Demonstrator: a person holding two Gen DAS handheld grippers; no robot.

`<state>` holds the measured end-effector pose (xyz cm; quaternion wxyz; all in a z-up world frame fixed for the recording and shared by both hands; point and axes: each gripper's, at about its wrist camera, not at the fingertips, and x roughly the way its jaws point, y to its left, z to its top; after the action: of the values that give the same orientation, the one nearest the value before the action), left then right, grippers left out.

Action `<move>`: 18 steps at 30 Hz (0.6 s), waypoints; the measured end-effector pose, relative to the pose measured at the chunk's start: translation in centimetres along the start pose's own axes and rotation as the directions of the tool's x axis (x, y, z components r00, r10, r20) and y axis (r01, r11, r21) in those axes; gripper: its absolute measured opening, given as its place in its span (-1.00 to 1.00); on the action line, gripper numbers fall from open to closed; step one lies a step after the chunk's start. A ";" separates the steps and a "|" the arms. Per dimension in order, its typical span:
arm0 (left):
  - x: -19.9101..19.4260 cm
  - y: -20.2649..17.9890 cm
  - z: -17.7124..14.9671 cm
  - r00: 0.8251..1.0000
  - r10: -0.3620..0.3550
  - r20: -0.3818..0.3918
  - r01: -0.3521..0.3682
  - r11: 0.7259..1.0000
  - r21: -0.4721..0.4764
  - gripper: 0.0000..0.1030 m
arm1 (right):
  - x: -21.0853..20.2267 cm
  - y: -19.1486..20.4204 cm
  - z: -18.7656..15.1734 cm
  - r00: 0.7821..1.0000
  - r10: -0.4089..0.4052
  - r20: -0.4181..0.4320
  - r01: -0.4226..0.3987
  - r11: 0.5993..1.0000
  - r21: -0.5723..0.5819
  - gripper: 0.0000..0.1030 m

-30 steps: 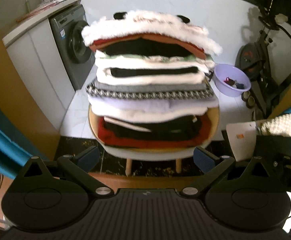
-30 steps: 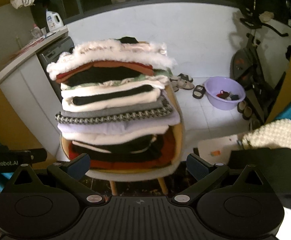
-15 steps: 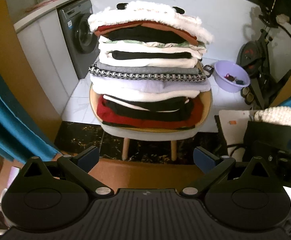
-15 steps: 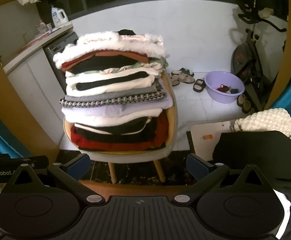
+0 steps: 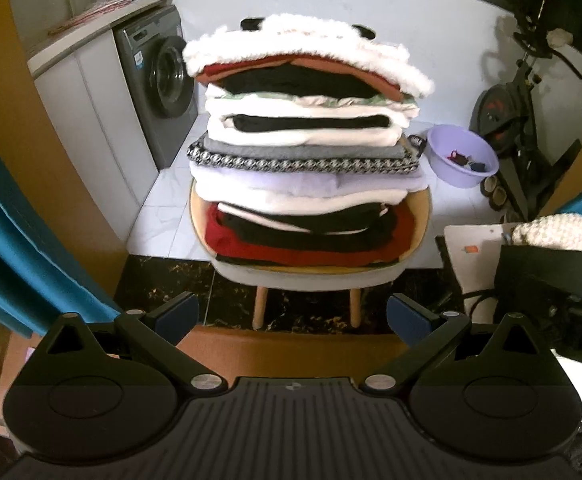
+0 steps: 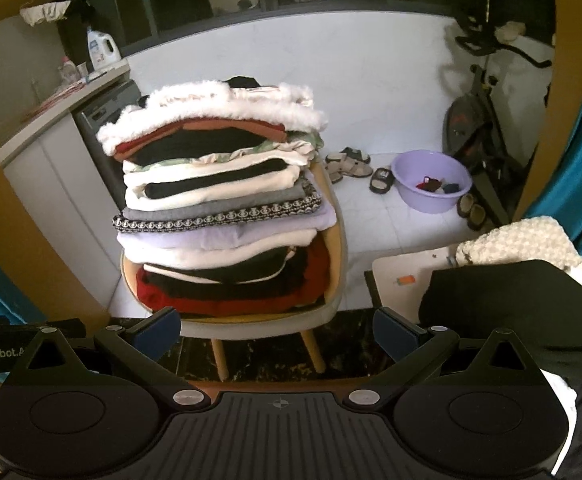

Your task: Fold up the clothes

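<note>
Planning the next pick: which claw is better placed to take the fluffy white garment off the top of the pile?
Left, probably. The left claw faces the fluffy white garment squarely; from the right claw it sits off left. Both are open and empty.

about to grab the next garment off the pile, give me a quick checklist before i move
1. Left tool open and empty: ok.
2. Right tool open and empty: ok.
3. Tall stack of folded clothes upright on the round beige wooden-legged chair: ok, edges uneven.
4. White fluffy garment on top, unobstructed: ok.
5. Both tools short of the stack, none touching: ok.
6. Stack stable if its top is pulled: cannot tell.
</note>
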<state>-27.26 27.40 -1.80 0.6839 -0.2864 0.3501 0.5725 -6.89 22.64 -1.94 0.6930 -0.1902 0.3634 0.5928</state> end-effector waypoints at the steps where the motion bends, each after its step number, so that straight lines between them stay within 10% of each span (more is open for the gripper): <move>1: 0.0 0.4 0.1 1.000 -0.003 -0.002 0.003 1.000 -0.004 0.99 | 0.3 0.5 -0.1 1.000 -0.004 -0.015 0.004 1.000 -0.006 0.98; 18: -0.5 2.5 1.1 0.998 -0.053 0.028 0.051 0.996 0.079 0.99 | 0.7 3.7 -0.8 0.996 -0.080 -0.035 0.082 0.996 0.037 0.98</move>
<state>-29.56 28.49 -0.74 0.7144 -0.2597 0.3545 0.5446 -10.67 23.38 -2.38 0.7138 -0.2014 0.3784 0.5538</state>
